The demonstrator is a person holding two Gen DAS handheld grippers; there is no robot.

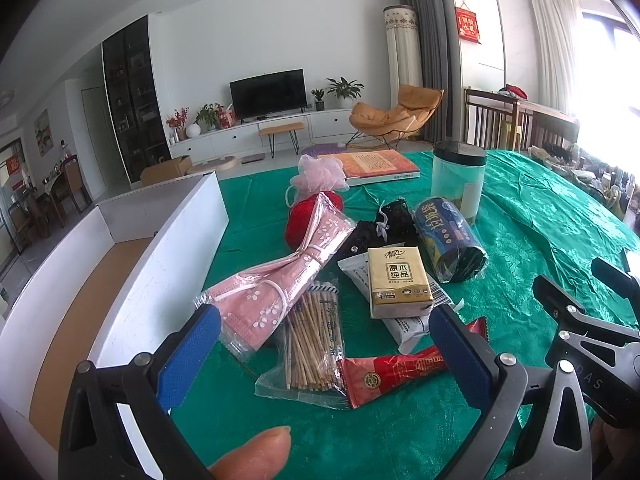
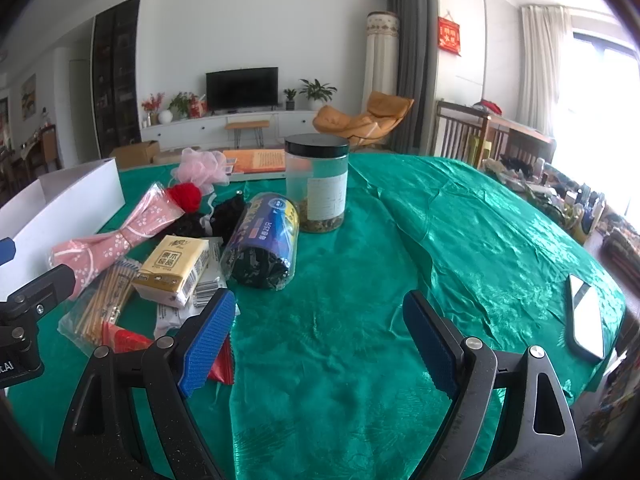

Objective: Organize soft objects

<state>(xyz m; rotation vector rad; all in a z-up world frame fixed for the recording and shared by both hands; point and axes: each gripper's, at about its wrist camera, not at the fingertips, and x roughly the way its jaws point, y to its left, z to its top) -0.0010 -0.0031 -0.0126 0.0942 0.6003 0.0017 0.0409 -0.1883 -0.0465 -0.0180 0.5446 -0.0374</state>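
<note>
Grippers L & R open, above tablecloth.

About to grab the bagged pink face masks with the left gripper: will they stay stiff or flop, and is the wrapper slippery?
The pink face masks are cinched at the middle, so both ends will probably droop. The glossy clear wrapper looks slippery; grip the waist. The left gripper is open.

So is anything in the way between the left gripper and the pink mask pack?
Nothing visible is. The left gripper is open right in front of the pink mask pack, which lies on top of the pile beside the white box.
</note>
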